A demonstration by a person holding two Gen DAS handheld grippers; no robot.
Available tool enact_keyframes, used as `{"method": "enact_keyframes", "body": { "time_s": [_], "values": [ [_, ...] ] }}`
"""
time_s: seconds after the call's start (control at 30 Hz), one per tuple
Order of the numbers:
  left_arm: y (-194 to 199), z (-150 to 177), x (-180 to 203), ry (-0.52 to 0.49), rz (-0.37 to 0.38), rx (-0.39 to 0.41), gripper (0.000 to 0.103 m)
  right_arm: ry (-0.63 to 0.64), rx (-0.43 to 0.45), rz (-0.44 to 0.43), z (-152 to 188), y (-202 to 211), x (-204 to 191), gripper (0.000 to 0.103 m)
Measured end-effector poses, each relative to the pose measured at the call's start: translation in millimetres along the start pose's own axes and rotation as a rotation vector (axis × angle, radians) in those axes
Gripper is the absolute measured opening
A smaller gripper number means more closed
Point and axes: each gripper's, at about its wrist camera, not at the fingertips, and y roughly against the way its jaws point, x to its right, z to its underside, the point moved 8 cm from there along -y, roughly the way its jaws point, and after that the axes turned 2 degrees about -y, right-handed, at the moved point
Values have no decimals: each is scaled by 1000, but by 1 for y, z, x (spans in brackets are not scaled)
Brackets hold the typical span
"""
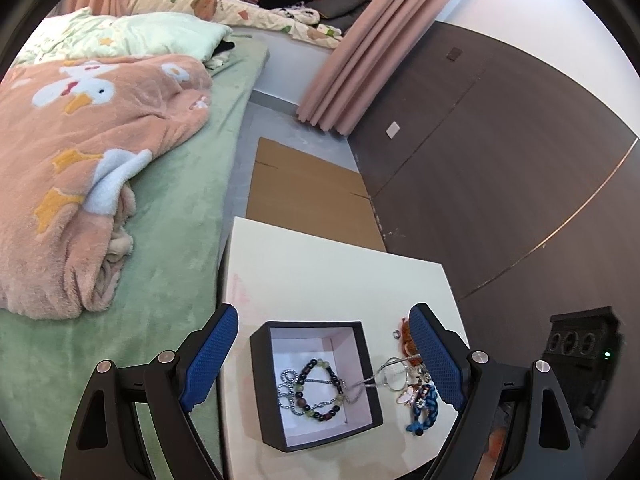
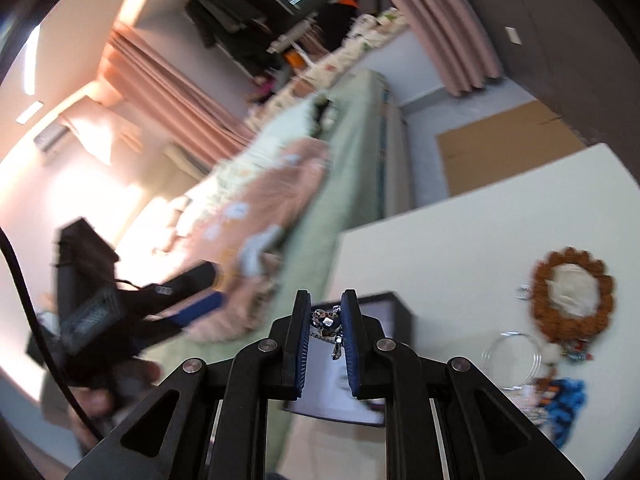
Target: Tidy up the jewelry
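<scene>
Left gripper (image 1: pixel 324 360) tilted downward, blue fingers (image 1: pixel 210 354) spread wide, nothing between them. Right gripper (image 2: pixel 326 316) also angled down, fingers (image 2: pixel 301 340) nearly together, pinching a small silver piece at the tips.

Soft, even daylight fills both fisheye views, edges bowed and vignetted; the right wrist view is motion-blurred, with glare at nine o'clock.
</scene>
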Motion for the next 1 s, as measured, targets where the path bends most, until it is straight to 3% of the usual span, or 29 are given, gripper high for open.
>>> {"method": "enact_keyframes", "body": {
  "time_s": [0.13, 0.2, 0.27, 0.33, 0.73, 1.0],
  "values": [
    [1, -1, -7, 11, -16, 4, 88, -21, -28, -93, 7, -14, -18, 17],
    [1, -1, -9, 12, -22, 2, 88, -30, -83, -74, 14, -25, -19, 22],
    [-1, 1, -9, 9, -23, -5, 88, -33, -96, -8, 16, -27, -10, 52],
    [-3, 3, -6, 3, -22, -11, 88, -36, -66, 50, 14, -20, 0, 60],
    [-29, 29, 52, -123, 27, -79, 88, -128, -20, 275, 16, 49, 74, 64],
    [-56, 60, 98, -225, 60, -147, 84, -237, -75, 394, 22, 68, 129, 64]
  ]
}}
